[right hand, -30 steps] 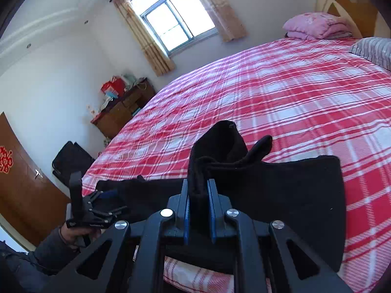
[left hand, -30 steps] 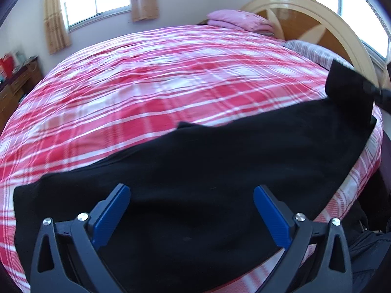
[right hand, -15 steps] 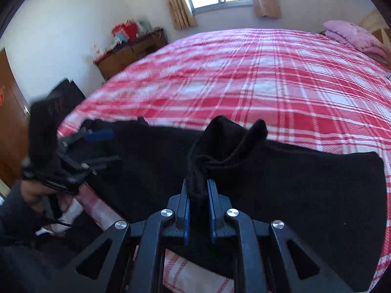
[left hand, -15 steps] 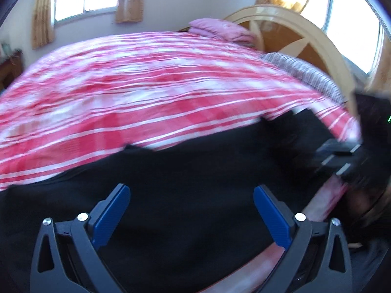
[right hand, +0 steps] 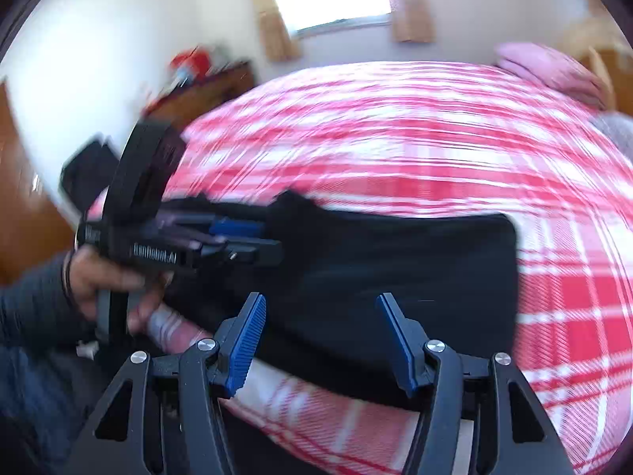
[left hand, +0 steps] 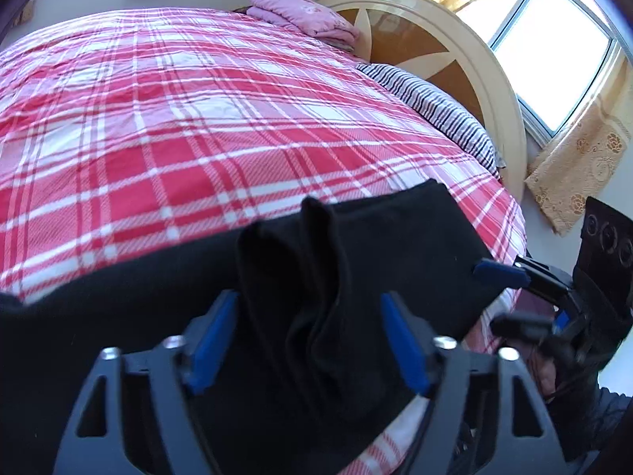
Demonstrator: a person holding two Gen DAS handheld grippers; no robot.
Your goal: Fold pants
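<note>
closing left gripper (left hand: 308, 348) round bunched black pants (left hand: 316, 277) on bed (left hand: 158, 118) edge, pads not pressing yet. right gripper (right hand: 320, 340) just let go, jaws apart. bunch could flop loose before left squeezes.

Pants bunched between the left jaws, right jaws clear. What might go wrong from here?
The jaws of the left gripper have just been closing around the bunched fold but do not yet pinch it, while those of the right gripper have just opened, empty: the fold may slump flat. The pants lie along the bed edge, so a tug could drag them off.
</note>
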